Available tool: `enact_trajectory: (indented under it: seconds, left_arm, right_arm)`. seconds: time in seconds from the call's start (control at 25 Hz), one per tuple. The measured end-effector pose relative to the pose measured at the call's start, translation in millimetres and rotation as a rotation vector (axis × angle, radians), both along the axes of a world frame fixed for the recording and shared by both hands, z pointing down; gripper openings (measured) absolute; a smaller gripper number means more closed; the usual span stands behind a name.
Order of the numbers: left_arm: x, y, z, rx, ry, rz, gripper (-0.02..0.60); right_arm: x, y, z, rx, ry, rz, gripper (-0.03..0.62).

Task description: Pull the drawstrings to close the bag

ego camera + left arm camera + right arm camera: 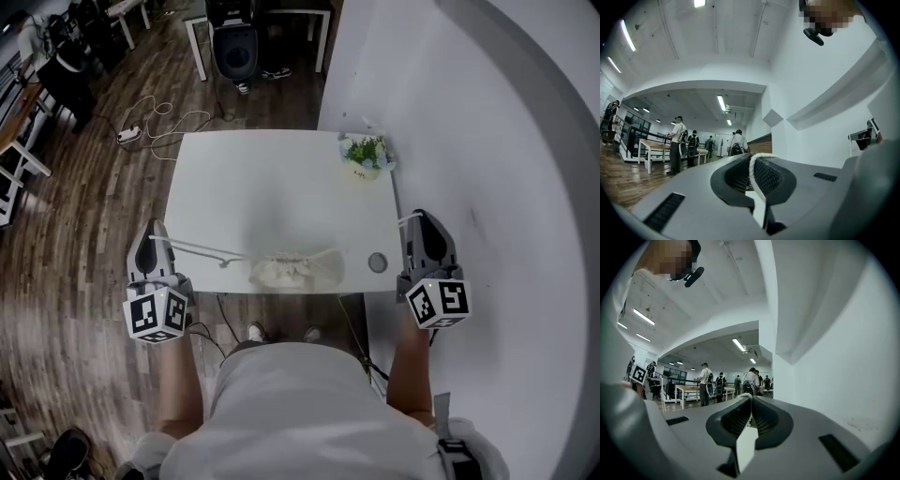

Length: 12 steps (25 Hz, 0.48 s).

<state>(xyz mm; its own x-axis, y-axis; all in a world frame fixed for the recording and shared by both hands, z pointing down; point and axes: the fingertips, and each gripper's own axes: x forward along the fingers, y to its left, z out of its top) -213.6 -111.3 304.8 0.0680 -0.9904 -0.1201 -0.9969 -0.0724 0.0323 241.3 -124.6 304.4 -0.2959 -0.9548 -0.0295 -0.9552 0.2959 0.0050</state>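
A small pale drawstring bag point(286, 270) lies at the near edge of the white table point(272, 187), its mouth gathered. A white drawstring point(202, 248) runs taut from the bag out to the left, off the table's side, to my left gripper point(153, 232). In the left gripper view the cord point(753, 173) is clamped between the shut jaws of the left gripper point(751, 159). My right gripper point(419, 220) is off the table's right edge with a bit of white cord point(406, 220) at its tip. In the right gripper view a thin cord point(749, 404) is pinched in the shut right gripper point(751, 398).
A small potted plant point(366, 155) stands at the table's far right corner, and a round cable hole point(378, 262) is near the front right. A white wall point(497, 141) is close on the right. A chair point(234, 47) and cables point(159, 122) are on the wooden floor beyond.
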Motion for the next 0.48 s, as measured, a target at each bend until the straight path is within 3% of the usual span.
enact_trajectory:
  seconds: [0.48]
  left_arm:
    - [-17.3, -1.8, -11.5, 0.006, -0.019, -0.006, 0.017]
  right_arm:
    - [-4.1, 4.1, -1.4, -0.013, 0.024, 0.026, 0.037]
